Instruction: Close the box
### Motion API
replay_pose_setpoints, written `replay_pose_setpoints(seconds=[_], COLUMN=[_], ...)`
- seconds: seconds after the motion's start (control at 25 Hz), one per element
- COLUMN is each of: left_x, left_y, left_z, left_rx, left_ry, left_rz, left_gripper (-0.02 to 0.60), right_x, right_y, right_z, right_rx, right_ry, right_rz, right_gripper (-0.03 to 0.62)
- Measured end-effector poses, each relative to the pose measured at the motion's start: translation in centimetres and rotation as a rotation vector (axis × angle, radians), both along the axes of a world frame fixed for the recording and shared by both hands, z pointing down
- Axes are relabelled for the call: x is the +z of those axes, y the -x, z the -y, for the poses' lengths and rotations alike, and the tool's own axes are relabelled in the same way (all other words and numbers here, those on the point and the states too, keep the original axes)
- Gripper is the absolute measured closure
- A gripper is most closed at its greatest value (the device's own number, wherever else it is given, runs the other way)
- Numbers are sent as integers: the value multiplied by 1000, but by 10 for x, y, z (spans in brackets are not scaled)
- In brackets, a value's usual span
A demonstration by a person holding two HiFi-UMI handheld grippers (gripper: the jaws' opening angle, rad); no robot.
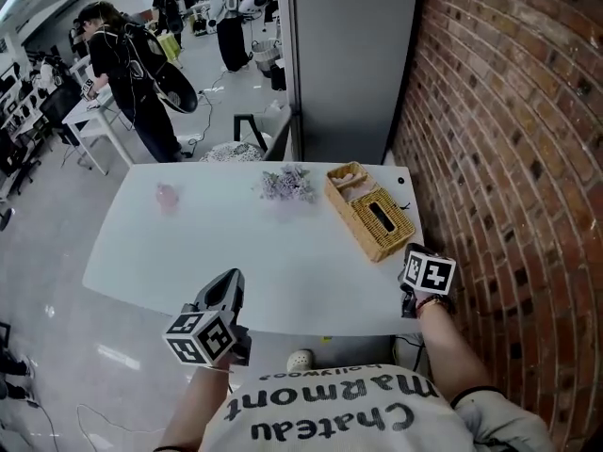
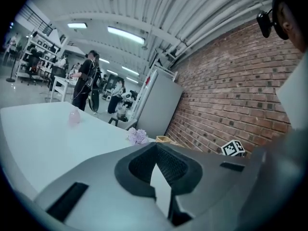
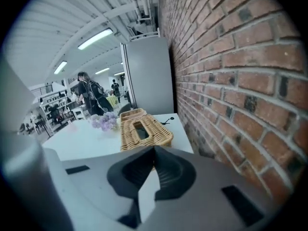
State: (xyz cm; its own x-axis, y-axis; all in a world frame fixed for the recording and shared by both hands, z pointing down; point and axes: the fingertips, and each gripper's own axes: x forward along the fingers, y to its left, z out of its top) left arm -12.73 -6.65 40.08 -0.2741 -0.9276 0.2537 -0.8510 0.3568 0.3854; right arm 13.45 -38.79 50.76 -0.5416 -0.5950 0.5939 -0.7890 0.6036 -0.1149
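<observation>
A woven wicker box (image 1: 370,210) lies on the right side of the white table (image 1: 236,252), its long side running away from me. Its top has a dark slot, and the far end shows something pale inside. In the right gripper view the wicker box (image 3: 144,131) sits just ahead of the jaws. My right gripper (image 1: 413,252) hovers at the table's near right corner, just short of the box, shut and empty. My left gripper (image 1: 229,285) is at the near edge, well left of the box, jaws together with nothing between them. Both sets of tips meet in the gripper views, left (image 2: 155,146) and right (image 3: 154,150).
A bunch of purple flowers (image 1: 287,184) and a small pink object (image 1: 167,196) stand towards the table's far side. A brick wall (image 1: 509,158) runs close along the right, and a grey cabinet (image 1: 349,64) stands behind the table. People stand in the room beyond.
</observation>
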Motion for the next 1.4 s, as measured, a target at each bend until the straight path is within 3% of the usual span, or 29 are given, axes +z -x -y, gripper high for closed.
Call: replay_pose_setpoints(seconds=[0.16,0.4,0.52,0.72,0.8,1.0,1.4], left_x=[-5,-31,-43,-49,-43,-33,-30], left_y=[-22,-55,-69,-94,-101,-110,-125], left_z=[-4,-11,-22,-46,-54,-62,-71], left_rx=[-16,-23,-52,-88,-100,-104,-105], left_ry=[-14,-59,-96,-122,-116,-106,-103], left_rz=[-27,27,55,70,60,35,35], left_gripper=[580,580,580,580,580,580,580], right_x=[-10,-60,-95,-151,-158,-145,-138], right_y=[20,54,66,59,53,42,28], right_z=[-53,-120,-148,-182,-191,-202,-213], right_rx=[-67,-241,-378,-520,-539,-555,-576], right_ry=[75,150,111,-66,-103,-140,-157], right_rz=[132,411,500,622,635,548,504], right_gripper=[591,591,591,591,591,591,591])
